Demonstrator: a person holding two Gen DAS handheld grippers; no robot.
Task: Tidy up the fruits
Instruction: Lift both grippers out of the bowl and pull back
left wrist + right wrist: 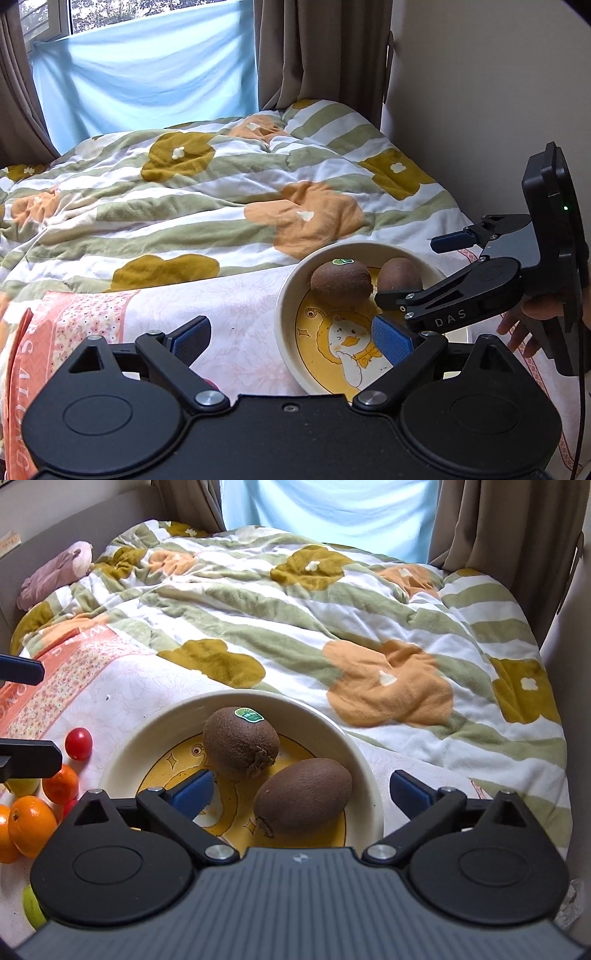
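Right gripper (pixel 301 794) spread wide over the bowl (pixel 364 760), lower centre of frame; nearer kiwi (pixel 303 801) lies loose between the pads, untouched, likely just set down. Second kiwi (pixel 240 742) beside it, stickered. Left gripper (pixel 291 338) also spread, empty, at the bowl's left rim. Oranges (pixel 31 827) and tomato (pixel 78 743) wait lower left, unsorted.

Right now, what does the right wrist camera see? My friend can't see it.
Two brown kiwis lie in a cream bowl on a bed, between the right gripper's open fingers. Oranges and a cherry tomato wait left.
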